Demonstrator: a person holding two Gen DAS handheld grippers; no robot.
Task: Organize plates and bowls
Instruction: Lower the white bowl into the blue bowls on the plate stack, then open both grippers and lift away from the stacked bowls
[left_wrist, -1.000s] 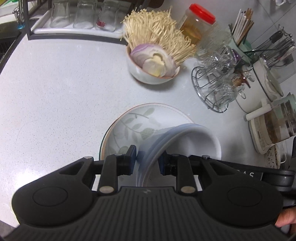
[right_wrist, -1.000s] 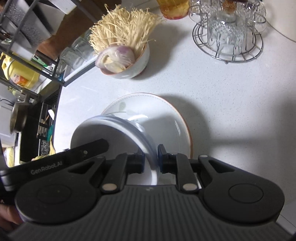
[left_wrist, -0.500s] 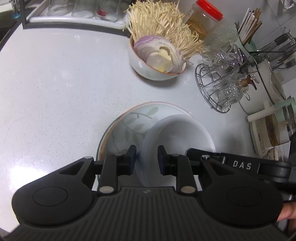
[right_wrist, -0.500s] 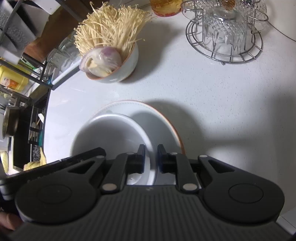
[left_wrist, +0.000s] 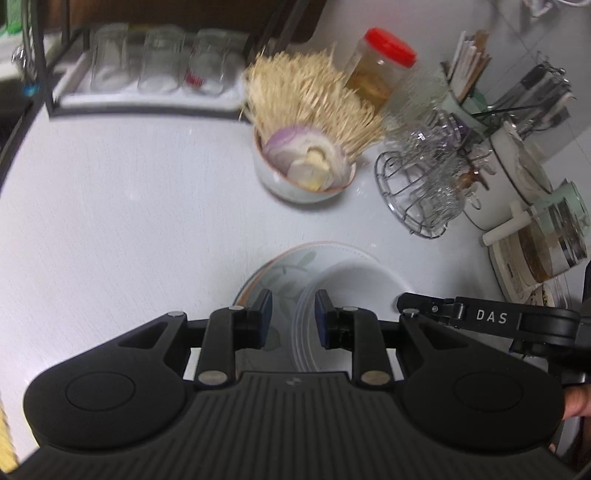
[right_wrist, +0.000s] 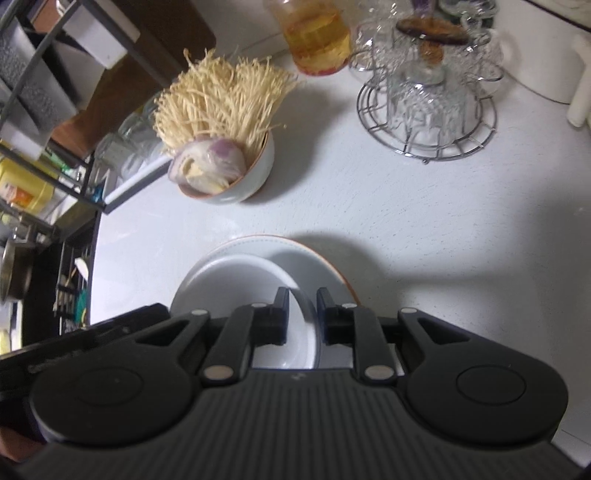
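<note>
While white bowl (left_wrist: 354, 284) sits on plate (left_wrist: 280, 273) — both grippers (left_wrist: 291, 317) (right_wrist: 302, 315) unclenched astride rim; "DAS" legible.

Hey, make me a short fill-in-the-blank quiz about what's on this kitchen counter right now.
1. The white bowl sits on the leaf-patterned ____.
2. The jar behind the noodle bowl has a ____ lid.
3. Each gripper, left gripper and right gripper, has its fingers astride the white bowl's ____.
4. The crystal glasses stand in a round ____ rack.

Missing words: plate; red; rim; wire
</note>
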